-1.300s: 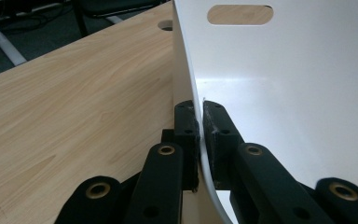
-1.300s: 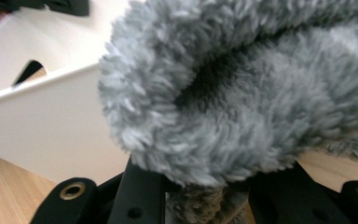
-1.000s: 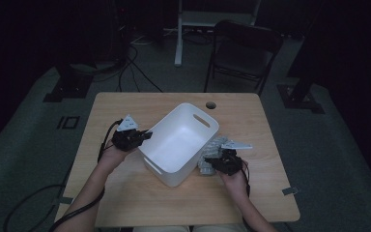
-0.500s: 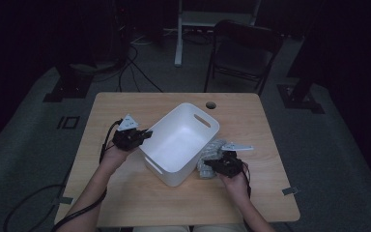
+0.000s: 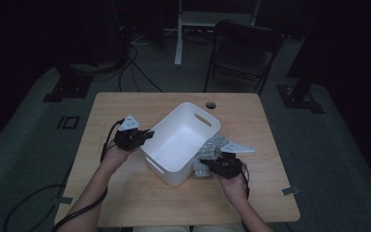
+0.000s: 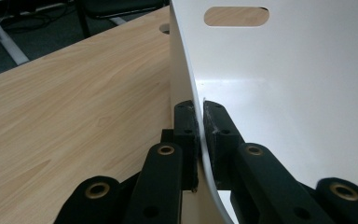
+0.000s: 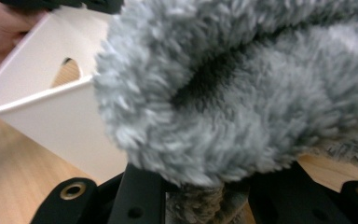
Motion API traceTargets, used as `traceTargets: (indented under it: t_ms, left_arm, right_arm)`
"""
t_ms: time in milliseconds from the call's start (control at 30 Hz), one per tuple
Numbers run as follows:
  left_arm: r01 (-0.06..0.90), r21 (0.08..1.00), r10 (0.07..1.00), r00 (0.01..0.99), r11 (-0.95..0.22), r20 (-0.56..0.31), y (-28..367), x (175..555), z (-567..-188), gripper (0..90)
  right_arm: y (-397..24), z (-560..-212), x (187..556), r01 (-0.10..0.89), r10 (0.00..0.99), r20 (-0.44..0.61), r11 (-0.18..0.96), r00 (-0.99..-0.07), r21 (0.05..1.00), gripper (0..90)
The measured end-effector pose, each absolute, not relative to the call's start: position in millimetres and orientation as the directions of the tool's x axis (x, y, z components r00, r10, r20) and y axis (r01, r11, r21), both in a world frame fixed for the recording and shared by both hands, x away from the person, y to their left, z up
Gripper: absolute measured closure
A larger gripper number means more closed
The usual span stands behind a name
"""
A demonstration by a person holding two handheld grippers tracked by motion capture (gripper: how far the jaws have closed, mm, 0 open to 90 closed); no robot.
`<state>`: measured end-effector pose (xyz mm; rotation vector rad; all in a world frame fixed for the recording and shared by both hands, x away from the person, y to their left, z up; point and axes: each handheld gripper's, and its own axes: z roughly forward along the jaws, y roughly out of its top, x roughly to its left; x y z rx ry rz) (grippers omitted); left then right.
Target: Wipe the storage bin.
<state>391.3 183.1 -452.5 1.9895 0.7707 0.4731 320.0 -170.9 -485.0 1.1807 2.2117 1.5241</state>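
Note:
A white plastic bin (image 5: 183, 140) with slot handles stands in the middle of the wooden table (image 5: 125, 106), its far end raised a little. My left gripper (image 5: 145, 135) is shut on the bin's left rim. In the left gripper view the two pads (image 6: 214, 133) pinch the thin white wall (image 6: 284, 84). A grey fluffy cloth (image 5: 213, 147) lies against the bin's right side, and my right gripper (image 5: 211, 166) is shut on it. In the right gripper view the fleece (image 7: 242, 84) bulges over the jaws, with the bin (image 7: 60, 116) to its left.
A round cable hole (image 5: 210, 104) sits near the table's far edge. A dark folding chair (image 5: 244, 48) and a white desk leg (image 5: 178, 34) stand beyond the table. Cables trail across the floor at the left (image 5: 24, 208).
The right gripper has risen a little with the fluffy cloth in it. The left gripper and the bin have kept still.

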Motion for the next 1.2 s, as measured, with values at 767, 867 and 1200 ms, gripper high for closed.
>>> traceTargets:
  t_ms: [767, 867, 1200]
  left_arm:
    - [0.338, 0.867, 0.716, 0.698, -0.365, 0.029, 177.2, 391.9, -452.8, 84.6]
    - [0.339, 0.868, 0.716, 0.698, -0.363, 0.026, 176.6, 392.4, -452.8, 84.7]
    - [0.337, 0.866, 0.700, 0.714, -0.371, 0.022, 175.7, 393.5, -452.4, 84.6]
  right_arm:
    - [-178.4, -525.0, 339.9, 0.621, 0.763, 0.287, 0.185, -0.579, 0.761, 73.0]
    - [-175.3, -506.5, 324.5, 0.568, 0.717, 0.286, 0.184, -0.636, 0.802, 73.0]
    - [-162.5, -479.9, 307.8, 0.477, 0.680, 0.234, 0.192, -0.695, 0.858, 72.9]
